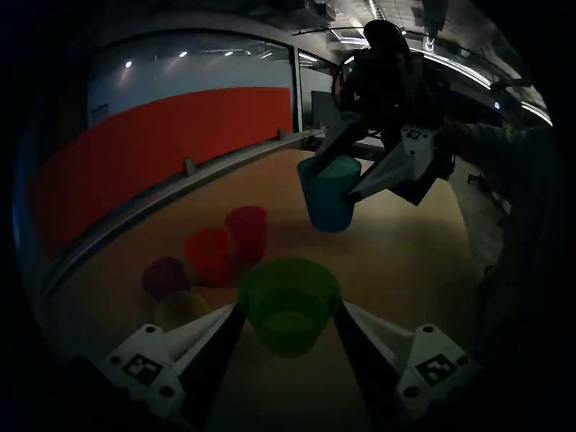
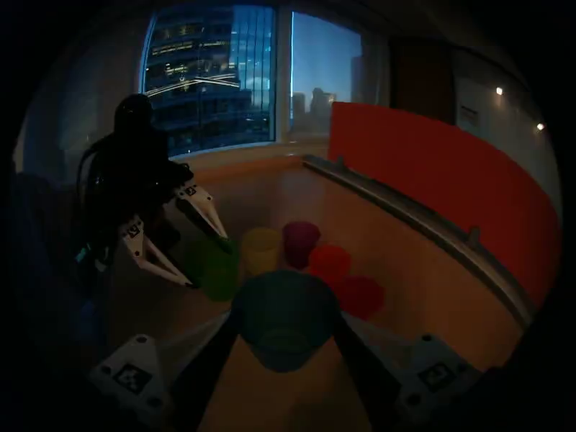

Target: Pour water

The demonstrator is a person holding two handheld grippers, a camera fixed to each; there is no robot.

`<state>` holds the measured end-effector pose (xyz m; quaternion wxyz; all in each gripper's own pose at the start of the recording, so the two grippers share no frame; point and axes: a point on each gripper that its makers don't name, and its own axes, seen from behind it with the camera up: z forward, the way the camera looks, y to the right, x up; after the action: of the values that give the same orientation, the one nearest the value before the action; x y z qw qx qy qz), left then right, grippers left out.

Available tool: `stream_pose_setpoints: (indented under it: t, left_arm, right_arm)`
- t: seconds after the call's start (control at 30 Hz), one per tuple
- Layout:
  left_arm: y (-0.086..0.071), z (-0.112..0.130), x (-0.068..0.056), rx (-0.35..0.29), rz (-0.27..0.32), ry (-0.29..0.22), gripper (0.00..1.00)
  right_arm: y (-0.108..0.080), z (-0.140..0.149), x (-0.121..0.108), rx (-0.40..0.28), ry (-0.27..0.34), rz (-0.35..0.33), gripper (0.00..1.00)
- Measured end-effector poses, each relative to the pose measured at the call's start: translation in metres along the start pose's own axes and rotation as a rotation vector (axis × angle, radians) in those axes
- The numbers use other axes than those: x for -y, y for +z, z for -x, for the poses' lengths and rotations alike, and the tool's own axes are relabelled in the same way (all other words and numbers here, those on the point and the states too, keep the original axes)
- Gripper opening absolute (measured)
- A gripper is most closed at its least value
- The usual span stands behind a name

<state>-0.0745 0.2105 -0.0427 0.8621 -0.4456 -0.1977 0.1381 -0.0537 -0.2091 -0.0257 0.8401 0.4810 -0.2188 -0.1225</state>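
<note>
Your left gripper [image 1: 288, 306] has its fingers closed on the green cup [image 1: 288, 284], which is upright with its mouth up, down by the table [image 1: 403, 259]. Your right gripper [image 2: 286, 317] grips the blue cup [image 2: 284, 302], held higher, long axis near vertical, mouth up. The red cups [image 1: 210, 255], purple cup [image 1: 164, 277] and yellow cup [image 1: 180, 308] cluster just beside the green cup.

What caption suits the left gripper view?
Left gripper grips a green cup; beyond it, the right gripper holds a blue cup above the wooden table.
</note>
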Motion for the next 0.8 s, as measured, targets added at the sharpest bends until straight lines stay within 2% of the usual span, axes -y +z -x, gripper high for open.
stream_pose_setpoints:
  t: [0.8]
  left_arm:
    - [0.031, 0.034, -0.001, 0.098, 0.061, 0.028, 0.85]
  right_arm:
    - [0.03, 0.047, 0.008, 0.102, -0.017, -0.041, 0.95]
